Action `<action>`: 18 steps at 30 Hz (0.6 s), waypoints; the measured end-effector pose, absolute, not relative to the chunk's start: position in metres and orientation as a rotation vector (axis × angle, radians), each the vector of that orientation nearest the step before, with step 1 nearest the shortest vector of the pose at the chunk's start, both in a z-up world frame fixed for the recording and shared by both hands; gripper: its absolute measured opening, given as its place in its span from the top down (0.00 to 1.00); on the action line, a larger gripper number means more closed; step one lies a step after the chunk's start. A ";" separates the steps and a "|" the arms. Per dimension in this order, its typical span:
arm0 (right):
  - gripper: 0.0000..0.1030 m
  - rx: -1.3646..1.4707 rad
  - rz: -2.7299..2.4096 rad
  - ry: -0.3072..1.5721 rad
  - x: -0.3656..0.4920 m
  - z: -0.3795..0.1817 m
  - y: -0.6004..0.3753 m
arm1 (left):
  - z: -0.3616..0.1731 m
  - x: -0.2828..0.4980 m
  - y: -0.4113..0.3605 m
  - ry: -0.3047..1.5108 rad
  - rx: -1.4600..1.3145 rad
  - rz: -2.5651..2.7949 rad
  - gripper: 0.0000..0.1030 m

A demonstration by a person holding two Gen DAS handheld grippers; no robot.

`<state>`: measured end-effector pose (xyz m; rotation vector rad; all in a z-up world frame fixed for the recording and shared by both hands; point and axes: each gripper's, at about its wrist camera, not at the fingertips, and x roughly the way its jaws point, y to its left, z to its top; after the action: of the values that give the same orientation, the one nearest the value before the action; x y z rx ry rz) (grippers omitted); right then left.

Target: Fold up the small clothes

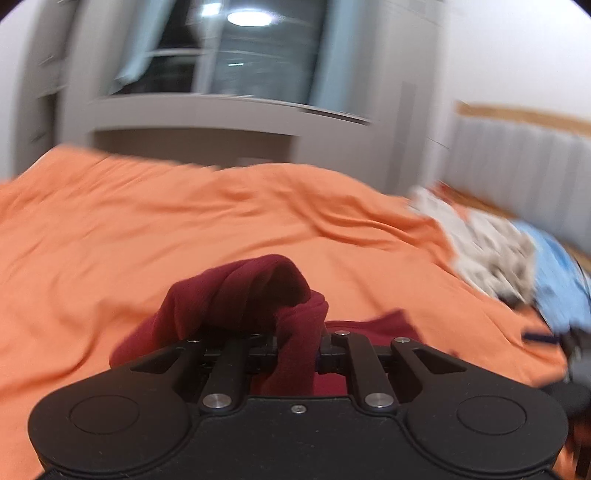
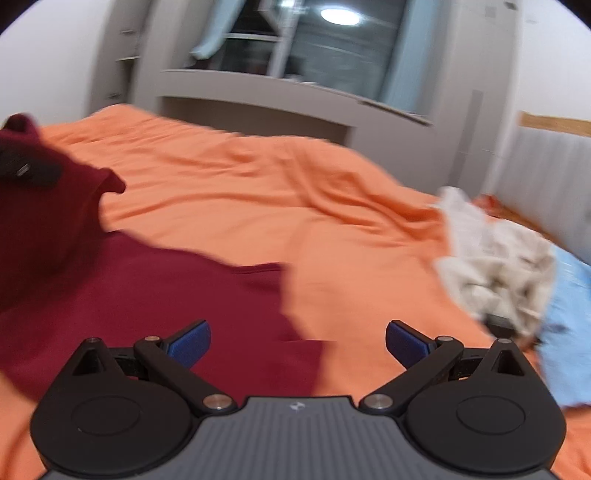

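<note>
The left gripper jaws pinch a bunched fold of the maroon garment, lower left on the orange bed; the right gripper jaws stand spread, empty. One-sided lifting could drag the cloth askew.

Grippers: two; the left gripper pinched on cloth, the right gripper with jaws spread and nothing between them
Blue finger pads: two in sight, both on the right gripper
Dark red garment: one; partly flat on the bed, one end lifted
Orange bedsheet: one
Pale cream clothes: one crumpled heap; how many pieces it holds I can't tell
Light blue cloth: one; just beside the cream heap
Window: one; a single ceiling lamp mirrored in its glass
Grey padded headboard: one
</note>
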<state>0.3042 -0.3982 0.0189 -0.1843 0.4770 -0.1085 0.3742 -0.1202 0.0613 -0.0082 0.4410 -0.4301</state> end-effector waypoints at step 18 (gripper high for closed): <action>0.00 0.164 -0.251 0.479 0.300 0.023 -0.521 | -0.015 0.303 -0.272 0.526 0.443 -0.718 0.73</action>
<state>0.3003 -0.5212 0.0230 0.1640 0.4794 -0.2512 0.3032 -0.2718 -0.0150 0.4431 0.5259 -0.7177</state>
